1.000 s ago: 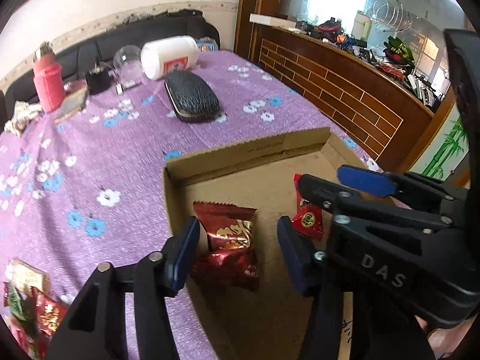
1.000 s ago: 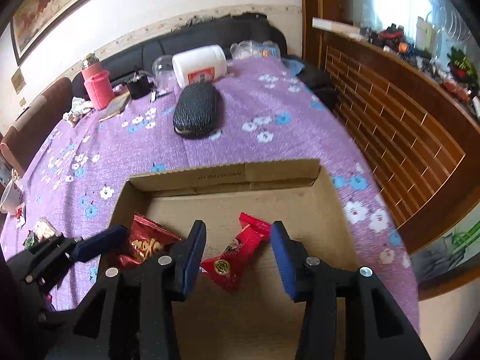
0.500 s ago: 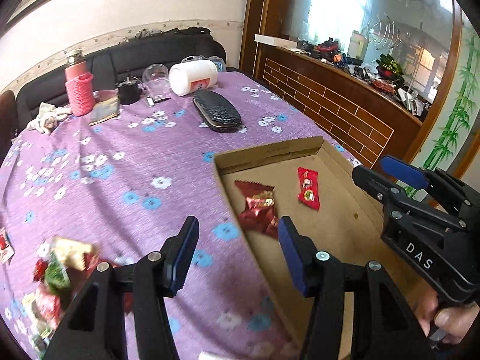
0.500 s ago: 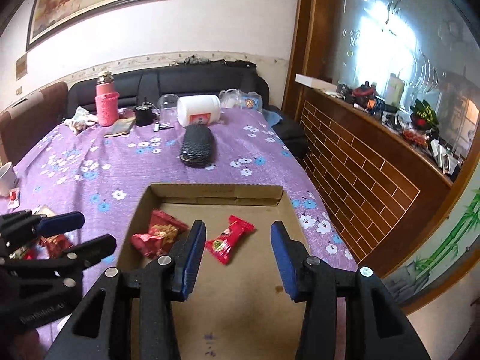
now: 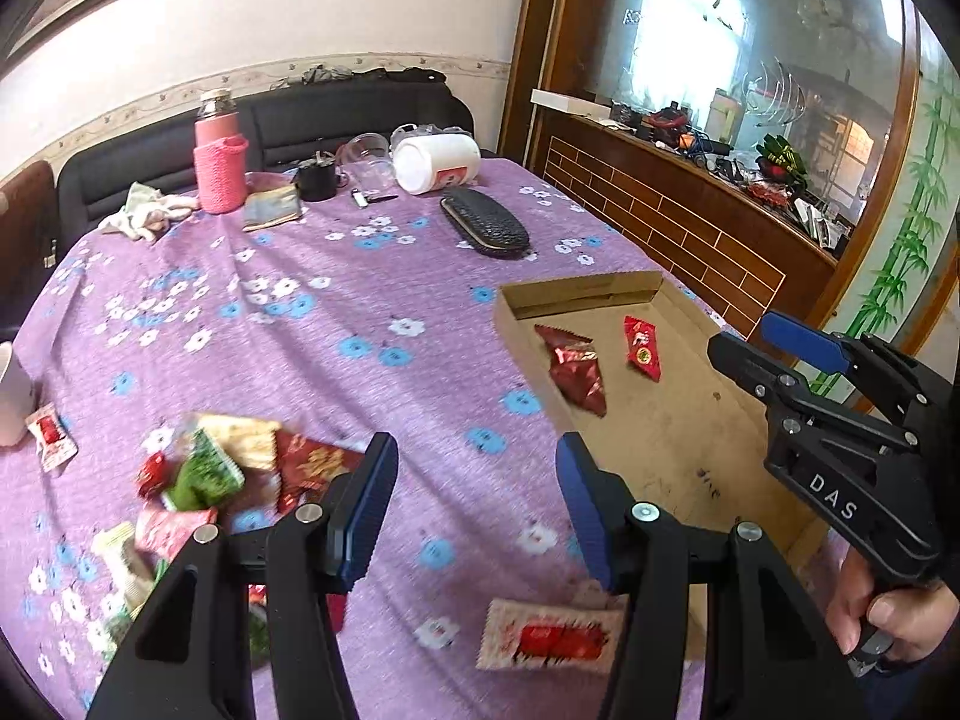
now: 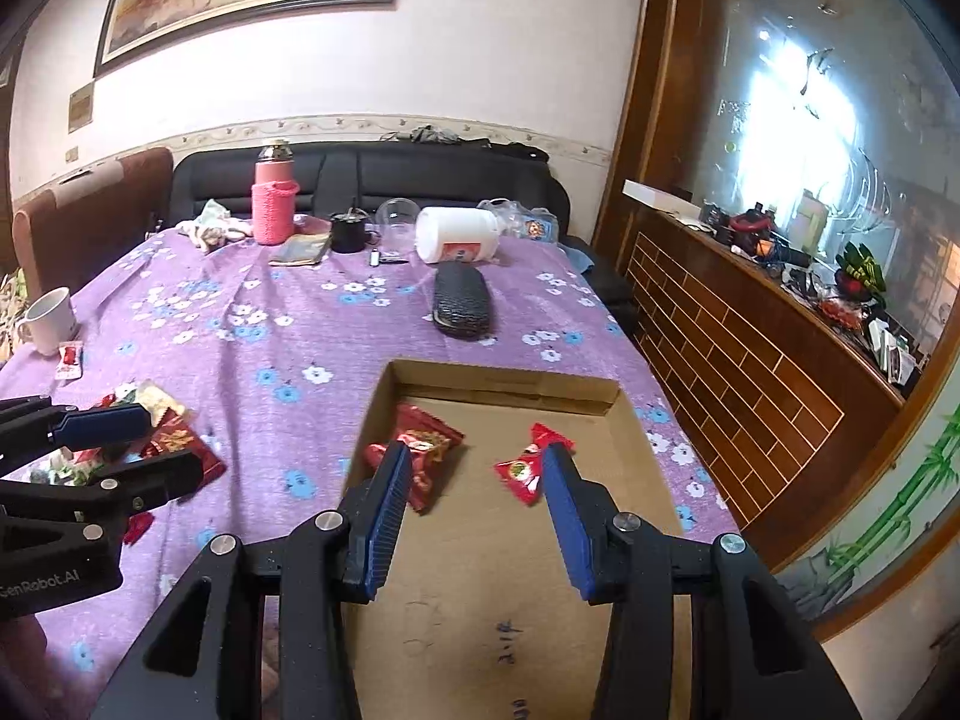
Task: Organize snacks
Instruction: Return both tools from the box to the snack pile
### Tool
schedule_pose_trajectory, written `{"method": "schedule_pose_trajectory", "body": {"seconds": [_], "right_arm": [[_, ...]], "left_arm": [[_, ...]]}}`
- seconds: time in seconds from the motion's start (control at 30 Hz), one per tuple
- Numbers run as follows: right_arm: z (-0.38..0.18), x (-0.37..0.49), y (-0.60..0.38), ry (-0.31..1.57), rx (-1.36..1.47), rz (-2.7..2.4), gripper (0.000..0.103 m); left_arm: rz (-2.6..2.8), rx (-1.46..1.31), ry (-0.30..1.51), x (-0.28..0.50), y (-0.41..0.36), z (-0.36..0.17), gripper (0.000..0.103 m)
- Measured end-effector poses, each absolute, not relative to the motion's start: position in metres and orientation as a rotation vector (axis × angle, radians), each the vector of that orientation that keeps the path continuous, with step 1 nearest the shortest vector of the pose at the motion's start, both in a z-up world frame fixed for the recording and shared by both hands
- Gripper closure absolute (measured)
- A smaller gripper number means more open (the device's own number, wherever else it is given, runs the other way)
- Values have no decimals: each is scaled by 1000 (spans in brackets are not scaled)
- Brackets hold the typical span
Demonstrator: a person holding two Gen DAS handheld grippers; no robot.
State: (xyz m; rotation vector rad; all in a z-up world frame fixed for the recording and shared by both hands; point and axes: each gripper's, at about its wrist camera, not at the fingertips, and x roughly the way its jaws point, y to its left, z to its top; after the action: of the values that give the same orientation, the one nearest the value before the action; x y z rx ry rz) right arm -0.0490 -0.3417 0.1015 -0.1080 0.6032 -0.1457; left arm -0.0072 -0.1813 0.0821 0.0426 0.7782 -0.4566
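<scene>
Purple flowered cloth covers the table (image 5: 336, 324), with a black sofa and a cream wall at its far side. On the right of the table sits a shallow cardboard box (image 6: 504, 381), open at the top. It holds two snacks: a dark red foil packet (image 6: 423, 447) by its left wall and a small bright red packet (image 6: 528, 465) to the right of that, the two lying apart on the bare cardboard floor. Left of the box, on the cloth, lies a loose heap of snacks (image 5: 222, 474) — green, red and pale wrappers — and one flat red-and-white packet (image 5: 549, 636) lies nearer, just beside the box's near left corner. At the far end stand a pink bottle (image 6: 274, 204), a white jar on its side (image 6: 459, 234) and a black case (image 6: 461, 300); a white mug (image 6: 51, 312) stands at the left edge.

The left claw (image 5: 477, 507) hangs over the cloth between heap and box, its jaws partly apart with nothing between them. The right claw (image 6: 477, 519) hangs over the box, likewise partly apart and empty.

A second ago both claws were low inside the box, close over the two packets; since then both have drawn back and risen, the left one swinging out leftward over the cloth — the packets lie where they were.
</scene>
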Motion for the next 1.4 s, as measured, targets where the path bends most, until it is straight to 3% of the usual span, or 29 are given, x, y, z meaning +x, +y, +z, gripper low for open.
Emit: {"method": "schedule_pose_trajectory", "body": {"seconds": [1.07,1.4], "right_arm": [[70,-50,-236,696,-242,66,49],[36,-36,-265,965,33,366,47]], "left_arm": [[-254,-107,798,-44,-19,47,49],[-248,-113,800,-51,0,34,49]]}}
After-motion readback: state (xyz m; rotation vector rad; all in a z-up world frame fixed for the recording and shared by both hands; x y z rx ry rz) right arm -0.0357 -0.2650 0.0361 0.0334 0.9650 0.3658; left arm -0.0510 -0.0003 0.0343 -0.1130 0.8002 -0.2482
